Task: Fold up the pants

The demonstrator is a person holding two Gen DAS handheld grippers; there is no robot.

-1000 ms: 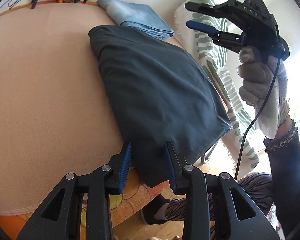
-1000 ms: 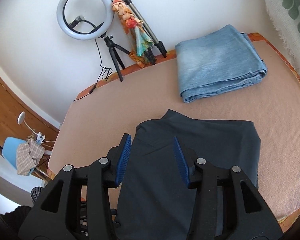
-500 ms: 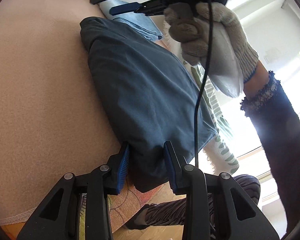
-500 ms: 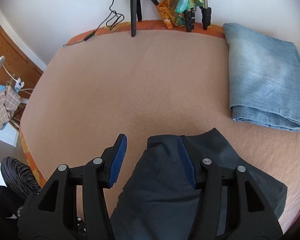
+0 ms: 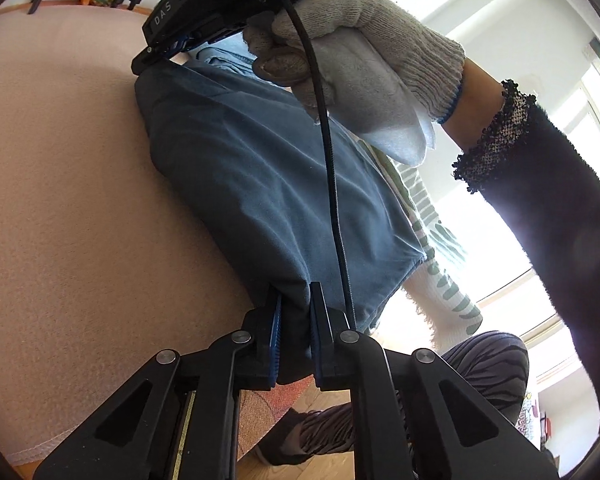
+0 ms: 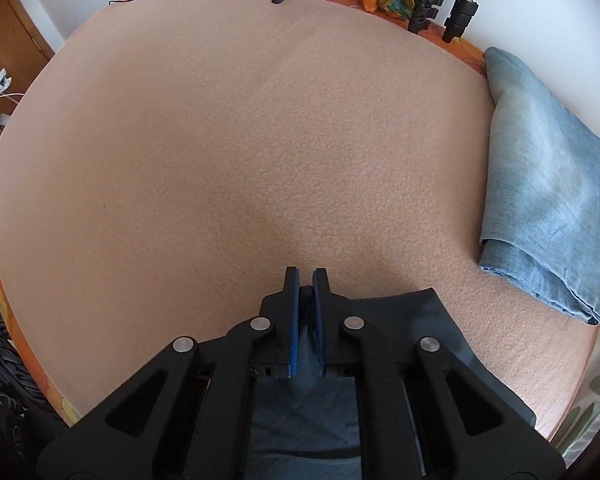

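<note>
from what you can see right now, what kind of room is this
Probably a room in someone's home, set up for filming. A table under a peach fleece cover holds dark pants and folded jeans; tripod legs stand at the wall, and a bright window is nearby.

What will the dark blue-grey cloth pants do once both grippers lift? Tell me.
The dark blue-grey cloth pants probably sag between the left gripper and right gripper: soft, creased cloth. Likely light, since small pinches bunch them. Unlikely to slip from closed pads.

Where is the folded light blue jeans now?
In the right wrist view, the folded jeans lie at the far right edge of the pink blanket, beyond the dark pants.
</note>
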